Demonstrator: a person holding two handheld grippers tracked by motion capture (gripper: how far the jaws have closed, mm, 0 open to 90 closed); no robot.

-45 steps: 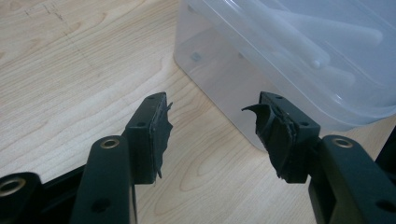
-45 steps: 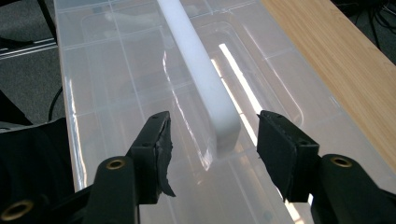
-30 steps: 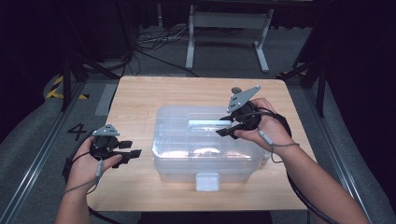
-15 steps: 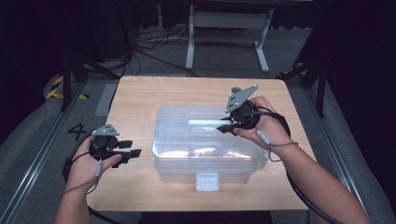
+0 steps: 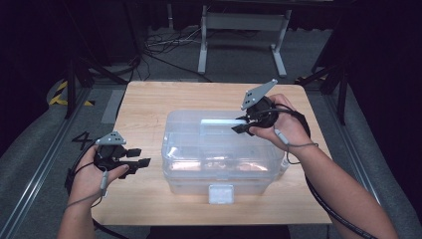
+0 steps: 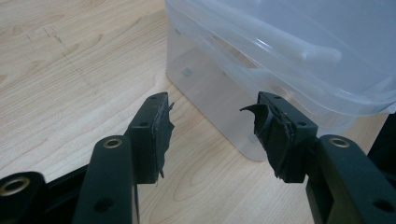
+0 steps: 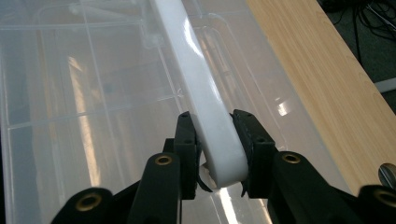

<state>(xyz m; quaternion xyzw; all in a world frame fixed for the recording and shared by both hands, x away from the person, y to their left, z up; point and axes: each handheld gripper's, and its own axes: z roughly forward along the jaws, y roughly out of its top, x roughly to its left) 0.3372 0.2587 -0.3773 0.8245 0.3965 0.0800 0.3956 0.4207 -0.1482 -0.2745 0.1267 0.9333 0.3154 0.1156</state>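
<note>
Your right gripper (image 7: 215, 140) has its jaws clamped on the white handle (image 7: 198, 84) of the clear plastic storage box (image 5: 219, 154); the pads press on both sides of the bar near its end, so the opening is only as wide as the handle. The jaws have just been closing onto it, with the handle between them. In the high view your right hand (image 5: 278, 124) sits over the box's far right part, wrist bent, the gripper (image 5: 244, 125) pointing left and slightly down toward the lid, its grey plate tilted up.

Your left gripper (image 6: 212, 133) stands wide open with nothing between its jaws. It points at the left end wall of the box, near it; whether a pad tip brushes the plastic is hard to judge from this angle, but it looks apart. Your left hand (image 5: 97, 172) rests low over the wooden table (image 5: 144, 99), just left of the box, gripper (image 5: 137, 158) held level.

The box stands in the middle of the table, lid on.
</note>
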